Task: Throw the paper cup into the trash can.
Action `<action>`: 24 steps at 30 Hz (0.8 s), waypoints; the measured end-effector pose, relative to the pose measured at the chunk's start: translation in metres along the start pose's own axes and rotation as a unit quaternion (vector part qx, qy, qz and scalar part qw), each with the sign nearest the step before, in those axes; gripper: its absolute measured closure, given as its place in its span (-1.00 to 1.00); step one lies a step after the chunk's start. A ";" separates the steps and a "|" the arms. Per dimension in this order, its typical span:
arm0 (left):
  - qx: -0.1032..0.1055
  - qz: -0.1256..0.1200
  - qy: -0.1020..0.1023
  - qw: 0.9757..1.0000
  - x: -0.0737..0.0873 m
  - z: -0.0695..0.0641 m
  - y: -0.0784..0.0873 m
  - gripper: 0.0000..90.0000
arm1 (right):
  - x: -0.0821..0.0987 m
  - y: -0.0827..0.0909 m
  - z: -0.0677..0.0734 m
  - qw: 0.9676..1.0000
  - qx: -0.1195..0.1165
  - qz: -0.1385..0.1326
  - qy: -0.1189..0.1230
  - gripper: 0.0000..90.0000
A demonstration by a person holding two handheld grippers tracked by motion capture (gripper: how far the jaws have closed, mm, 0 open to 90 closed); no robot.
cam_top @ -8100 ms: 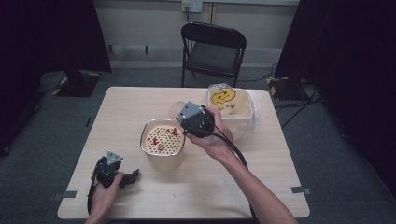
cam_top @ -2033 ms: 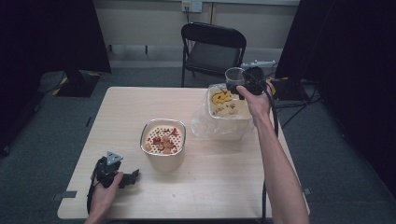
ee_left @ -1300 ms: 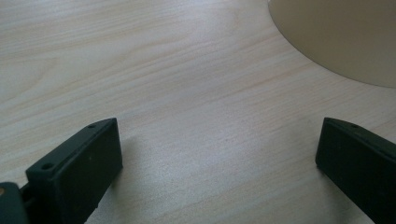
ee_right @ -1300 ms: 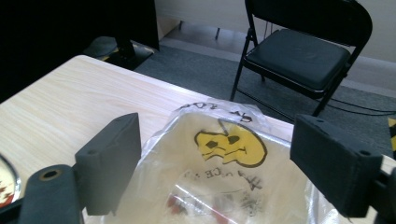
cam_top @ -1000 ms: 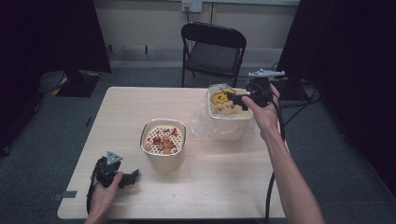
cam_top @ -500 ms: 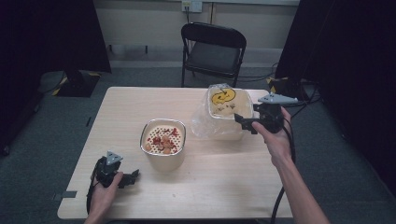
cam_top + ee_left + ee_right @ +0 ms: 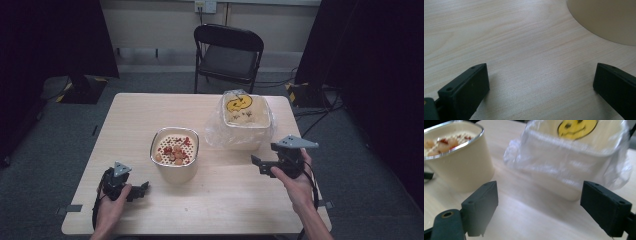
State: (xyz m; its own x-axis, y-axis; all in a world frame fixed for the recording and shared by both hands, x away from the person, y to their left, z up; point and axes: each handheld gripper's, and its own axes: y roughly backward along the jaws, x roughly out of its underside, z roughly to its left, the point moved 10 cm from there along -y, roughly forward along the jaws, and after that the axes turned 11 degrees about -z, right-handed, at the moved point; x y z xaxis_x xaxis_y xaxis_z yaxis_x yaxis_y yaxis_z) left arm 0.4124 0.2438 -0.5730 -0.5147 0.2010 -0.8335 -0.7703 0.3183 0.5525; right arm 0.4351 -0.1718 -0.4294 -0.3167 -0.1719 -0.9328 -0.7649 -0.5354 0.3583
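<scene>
Your right gripper (image 7: 262, 165) pulled back near from bagged tub (image 7: 246, 119), jaws wide, empty. Left gripper (image 7: 136, 190) idle, jaws wide, empty. Drop-off looks done.

Black folding chair (image 7: 228, 55) behind far edge of counter (image 7: 135, 120), seat facing it. Wall outlet (image 7: 205, 5) on pale wall above chair, cable dropping from it. Dark curtains (image 7: 55, 40) at both sides. Black stand base (image 7: 80, 89) with yellow tape on grey carpet (image 7: 35, 160) at left. Cables on floor at right. Tape tabs at counter's near corners.
</scene>
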 end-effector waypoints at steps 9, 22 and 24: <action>0.004 -0.001 -0.003 1.000 0.000 0.001 -0.001 -1.00 | 0.057 -0.010 -0.003 0.999 0.010 0.040 0.005 -0.68; 0.004 -0.001 -0.002 1.000 0.000 0.001 -0.001 -1.00 | 0.134 -0.024 -0.036 0.990 0.067 0.124 0.005 -0.67; 0.004 -0.001 -0.002 1.000 0.000 0.001 -0.001 -1.00 | 0.136 -0.025 -0.035 0.991 0.065 0.120 -0.006 -0.68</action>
State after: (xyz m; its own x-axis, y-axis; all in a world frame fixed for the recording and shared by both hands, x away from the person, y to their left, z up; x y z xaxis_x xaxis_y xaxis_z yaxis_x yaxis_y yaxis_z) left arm 0.4136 0.2440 -0.5731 -0.5114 0.2042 -0.8347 -0.7681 0.3268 0.5506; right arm 0.4312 -0.2104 -0.5664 -0.5039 -0.2702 -0.8204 -0.7330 -0.3686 0.5717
